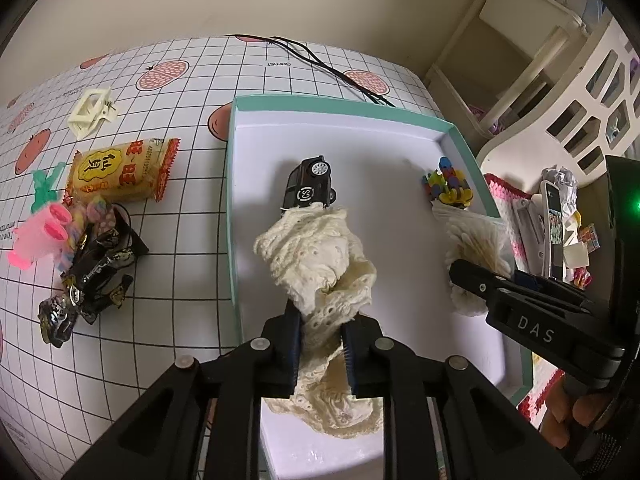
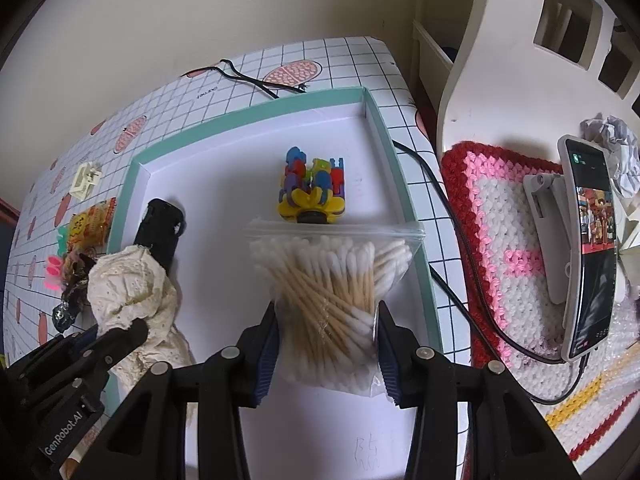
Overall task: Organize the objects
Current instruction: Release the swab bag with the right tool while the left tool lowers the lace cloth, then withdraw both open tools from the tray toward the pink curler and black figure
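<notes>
Left gripper (image 1: 320, 344) closed on a cream lace cloth (image 1: 320, 256), fingers (image 1: 291, 344) pinching its lower part, bunched upper end lying inside the box (image 1: 234, 208) against the black toy car (image 1: 310, 186). Right gripper (image 2: 326, 344) closed on a clear bag of cotton swabs (image 2: 332, 280), fingers (image 2: 267, 356) pressing both sides of the bag, bag held over the white floor of the same box near its right wall. Just beyond the bag, touching its top edge in the right wrist view: a pile of colourful foam pieces (image 2: 314, 188).

Box with teal rim resting on a desk (image 1: 192, 168) covered by a grid-patterned sheet with fruit prints. On the desk left of the box: a yellow snack packet (image 1: 120, 172), a cream hair clip (image 1: 92, 110), a pink toy (image 1: 40, 236), a heap of dark wrapped sweets (image 1: 92, 280). Black cable (image 1: 320, 64) across the far side of the desk.

Right of the desk: a crocheted mat (image 2: 508, 240) in red, pink and white, with a phone (image 2: 592, 248) propped on a stand, screen lit.
</notes>
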Available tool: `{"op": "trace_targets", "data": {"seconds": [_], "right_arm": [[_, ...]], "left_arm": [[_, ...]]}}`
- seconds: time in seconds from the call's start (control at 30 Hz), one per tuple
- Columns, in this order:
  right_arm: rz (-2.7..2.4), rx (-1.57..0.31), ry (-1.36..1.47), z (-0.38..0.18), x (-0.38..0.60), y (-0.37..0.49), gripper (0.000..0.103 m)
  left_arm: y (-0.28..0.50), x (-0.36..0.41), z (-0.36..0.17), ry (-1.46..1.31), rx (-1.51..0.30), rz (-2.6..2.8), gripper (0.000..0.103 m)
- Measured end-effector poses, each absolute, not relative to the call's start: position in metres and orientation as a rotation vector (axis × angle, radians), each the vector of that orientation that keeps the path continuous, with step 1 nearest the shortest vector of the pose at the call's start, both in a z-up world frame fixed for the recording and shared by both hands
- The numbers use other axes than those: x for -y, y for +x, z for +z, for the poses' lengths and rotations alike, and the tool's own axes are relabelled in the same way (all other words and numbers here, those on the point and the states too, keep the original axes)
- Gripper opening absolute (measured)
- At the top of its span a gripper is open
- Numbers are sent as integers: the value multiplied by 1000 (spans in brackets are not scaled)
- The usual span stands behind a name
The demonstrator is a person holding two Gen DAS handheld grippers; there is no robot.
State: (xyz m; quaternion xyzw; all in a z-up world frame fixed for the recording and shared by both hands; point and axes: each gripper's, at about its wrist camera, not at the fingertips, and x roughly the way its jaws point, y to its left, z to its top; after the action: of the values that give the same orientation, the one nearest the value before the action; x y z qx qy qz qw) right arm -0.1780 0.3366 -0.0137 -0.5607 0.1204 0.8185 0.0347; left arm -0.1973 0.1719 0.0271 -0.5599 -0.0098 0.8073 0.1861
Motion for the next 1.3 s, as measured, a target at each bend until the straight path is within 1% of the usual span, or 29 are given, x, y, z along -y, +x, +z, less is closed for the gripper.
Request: {"op": "trace_targets", "data": {"seconds": [0.07,0.1,0.13,0.23,0.4,0.67,0.73,0.87,0.9,0.97,1.0,1.03,1.1,1.13,1.17,1.23,1.3], "right_arm": [[2522,-378,-1721,-11,-337,-180,54],[2527,-381,-1718,-9,-337,-180,57],[2532,-380,-1713,-7,-336,-179,57],[2544,-376,-1699,-2,-335,-179,57],[2575,-387,-1653,13,-336,-179,57],[2589,-393,-1621,21,-335,-176,57],[2584,-389,-1621,19,-336,-177,63],[2579,-391,-1620,17,-337,-177,65],[2579,-390,-1618,17,-337,-177,68],[2580,-398,-1616,16,-338,-177,71],[2582,-402,-1615,16,-338,-177,73],[2582,-405,-1615,16,-338,-177,76],[2583,-404,-1613,16,-338,-177,80],[2583,-406,-1614,16,-338,-177,82],[2585,-409,-1615,15,-338,-177,83],[2587,-414,-1613,15,-338,-178,88],[2589,-412,-1610,14,-338,-178,89]], "left_arm": [[-198,-171,29,-1581,35,2273,20],[-198,-169,30,-1582,37,2270,24],[-198,-169,31,-1582,41,2267,28],[-198,-170,36,-1566,45,2279,36],[-197,-171,51,-1521,49,2295,44],[-199,-165,73,-1443,77,2351,54],[-200,-164,72,-1450,67,2358,65],[-202,-161,67,-1474,67,2369,67],[-202,-160,66,-1479,66,2371,67],[-203,-157,64,-1484,65,2384,72],[-203,-156,64,-1485,64,2393,79],[-204,-154,64,-1483,66,2398,82],[-204,-152,64,-1484,69,2408,84],[-205,-150,63,-1484,70,2416,88],[-206,-148,63,-1483,73,2426,90],[-206,-144,62,-1484,79,2445,90],[-208,-142,61,-1492,83,2453,90]]}}
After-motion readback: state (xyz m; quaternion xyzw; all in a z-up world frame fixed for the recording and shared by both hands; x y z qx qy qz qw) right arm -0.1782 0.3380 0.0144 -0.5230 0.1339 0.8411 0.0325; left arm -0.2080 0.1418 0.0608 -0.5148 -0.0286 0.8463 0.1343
